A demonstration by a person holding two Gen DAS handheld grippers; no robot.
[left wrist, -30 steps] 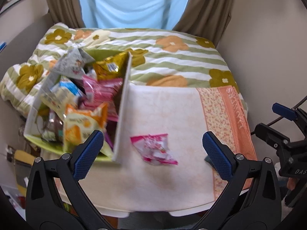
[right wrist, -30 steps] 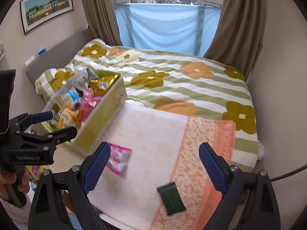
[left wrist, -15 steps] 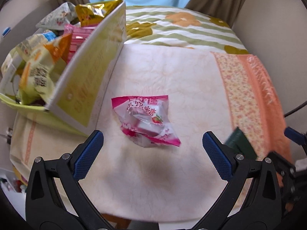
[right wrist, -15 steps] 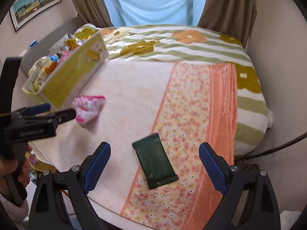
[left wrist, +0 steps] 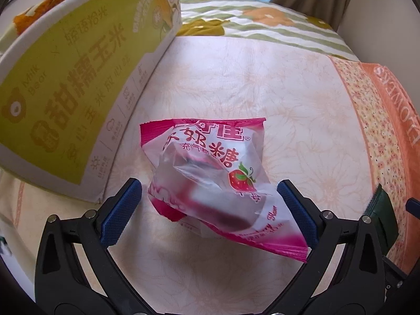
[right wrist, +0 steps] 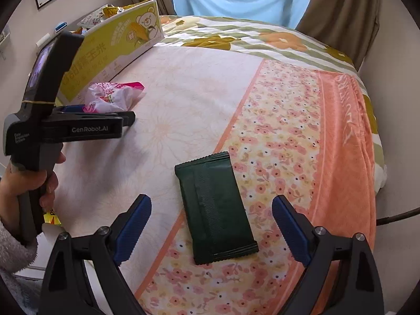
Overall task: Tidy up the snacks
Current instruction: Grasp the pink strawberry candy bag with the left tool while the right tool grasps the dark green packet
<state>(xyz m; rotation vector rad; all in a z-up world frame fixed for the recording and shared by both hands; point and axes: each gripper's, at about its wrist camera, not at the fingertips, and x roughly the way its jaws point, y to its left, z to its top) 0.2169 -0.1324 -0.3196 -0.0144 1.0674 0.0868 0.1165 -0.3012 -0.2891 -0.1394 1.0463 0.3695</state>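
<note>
Left tool (left wrist: 208, 202) wide open, empty, astride pink candy bag (left wrist: 210, 178): light, puffy, crinkly, so pinch mid-bulge. Right tool (right wrist: 211, 221) gaping, empty, with flat green packet (right wrist: 215, 210) at its 12 o'clock: slick, thin.

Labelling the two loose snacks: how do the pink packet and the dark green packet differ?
The pink packet is crumpled and puffy, with part-clear film and a strawberry print; the dark green packet is flat, opaque and plain. Pink lies close by the yellow box; green lies out on the towel's floral band. Both sit loose between open gripper fingers.
</note>
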